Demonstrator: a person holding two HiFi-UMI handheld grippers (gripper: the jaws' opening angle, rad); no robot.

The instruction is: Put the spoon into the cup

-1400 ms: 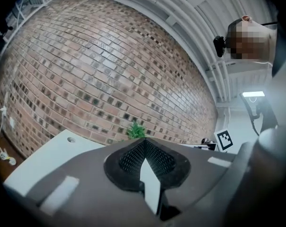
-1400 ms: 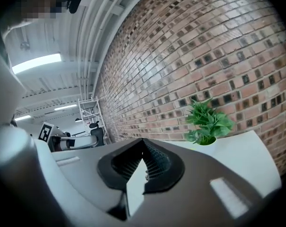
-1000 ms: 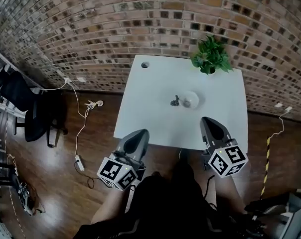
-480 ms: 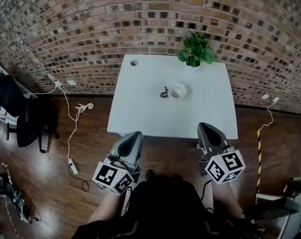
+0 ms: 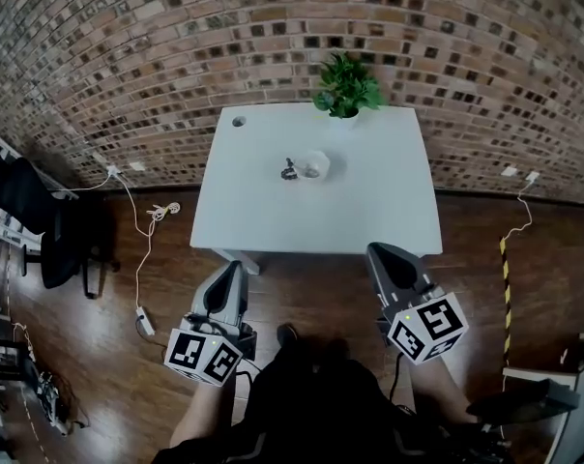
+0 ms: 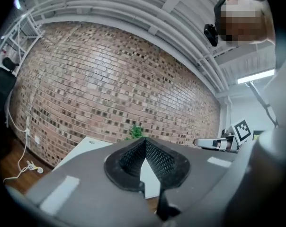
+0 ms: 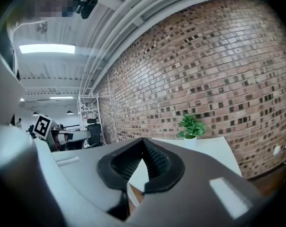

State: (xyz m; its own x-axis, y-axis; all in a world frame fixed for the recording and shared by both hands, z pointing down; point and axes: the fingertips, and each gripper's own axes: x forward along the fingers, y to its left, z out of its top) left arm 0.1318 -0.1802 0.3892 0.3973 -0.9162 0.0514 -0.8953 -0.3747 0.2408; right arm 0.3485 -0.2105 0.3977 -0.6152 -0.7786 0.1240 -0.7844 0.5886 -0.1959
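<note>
Black office chair (image 5: 52,228) stands at the far left on the wooden floor (image 5: 128,394). My left gripper (image 5: 231,269), lower left of centre, has its jaws pressed together with nothing between them. On the white table (image 5: 311,225), upper centre, the small dark spoon (image 5: 289,170) lies just left of the white cup (image 5: 314,164), outside it. A potted plant (image 5: 347,87) sits at the table's far edge. My right gripper (image 5: 382,252), lower right, is likewise closed and empty. Both grippers are well apart from the spoon.
</note>
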